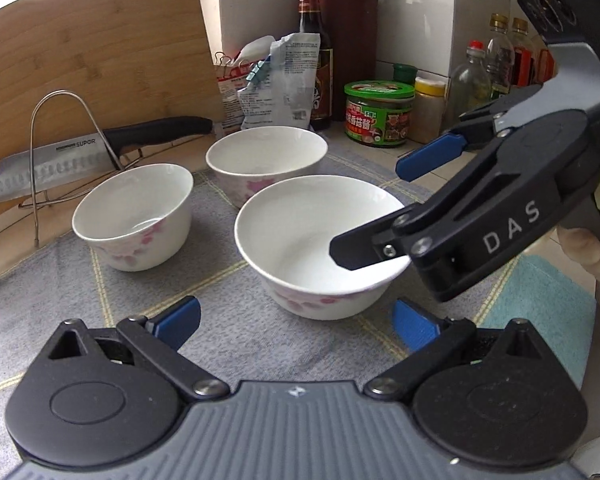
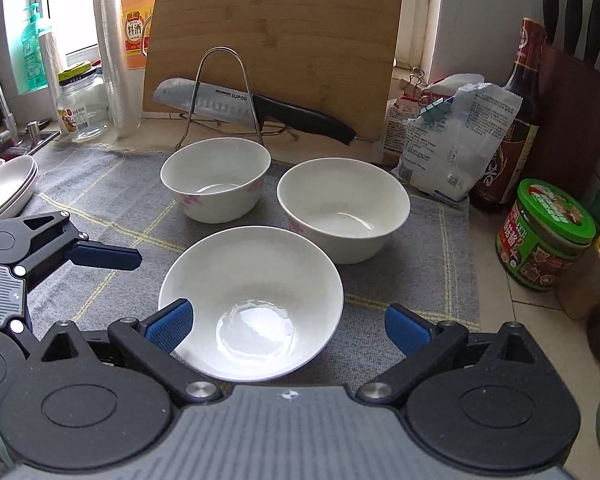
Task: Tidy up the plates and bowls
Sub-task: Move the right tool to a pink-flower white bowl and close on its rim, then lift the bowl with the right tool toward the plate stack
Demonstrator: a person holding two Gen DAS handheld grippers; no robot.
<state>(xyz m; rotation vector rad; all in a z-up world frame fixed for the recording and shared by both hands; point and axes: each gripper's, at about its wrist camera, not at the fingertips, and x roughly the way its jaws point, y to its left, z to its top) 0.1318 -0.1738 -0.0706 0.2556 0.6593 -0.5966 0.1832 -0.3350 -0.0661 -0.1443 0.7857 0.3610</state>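
Grey checked mat (image 2: 100, 184) spread across the counter, and a big bamboo cutting board (image 2: 276, 32) propped upright behind it. Left edge of the right wrist view, a stack of white plates (image 2: 4, 188), only partly in frame. Three white floral bowls on the mat: far-left bowl (image 2: 216, 178), far-right bowl (image 2: 342, 208), and the near bowl (image 2: 252, 300), which looks tipped toward the right camera, though the fisheye makes that hard to call. Right gripper (image 2: 288, 328) spread wide, one blue pad inside the near bowl's rim, the other outside it over the mat; nothing pinched. Left gripper (image 1: 296, 326) also gaping wide, low over the mat just short of that bowl, empty. Behind the bowls, a knife (image 2: 228, 106) lying through a wire rack (image 2: 220, 92). Green-lidded jar (image 2: 548, 236) to the right.
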